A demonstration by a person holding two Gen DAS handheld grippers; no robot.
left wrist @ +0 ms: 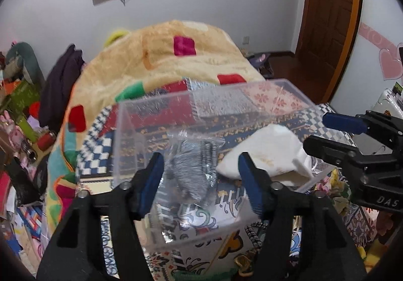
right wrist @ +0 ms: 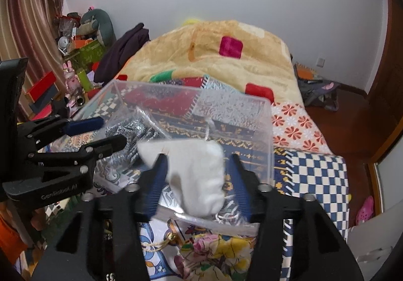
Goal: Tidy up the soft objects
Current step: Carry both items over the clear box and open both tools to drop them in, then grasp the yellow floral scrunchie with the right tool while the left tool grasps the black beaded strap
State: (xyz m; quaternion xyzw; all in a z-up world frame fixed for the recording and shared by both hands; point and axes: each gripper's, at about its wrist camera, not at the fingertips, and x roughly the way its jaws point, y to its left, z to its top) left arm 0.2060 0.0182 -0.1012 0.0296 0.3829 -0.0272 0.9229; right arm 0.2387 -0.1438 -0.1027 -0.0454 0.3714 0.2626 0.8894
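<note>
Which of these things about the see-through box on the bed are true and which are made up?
1. The clear plastic box sits on a patterned bedspread. True.
2. A white cloth pouch lies in the box. True.
3. The left gripper is squeezed shut on a red ball. False: its jaws are open, with a grey patterned item in a clear bag lying between them, and no red ball shows.
4. The box has a lid on. False: its top is open.
5. A yellow plush blanket with coloured squares is heaped behind the box. True.
6. The right gripper is shut. False: its jaws are spread either side of the white cloth pouch.
</note>
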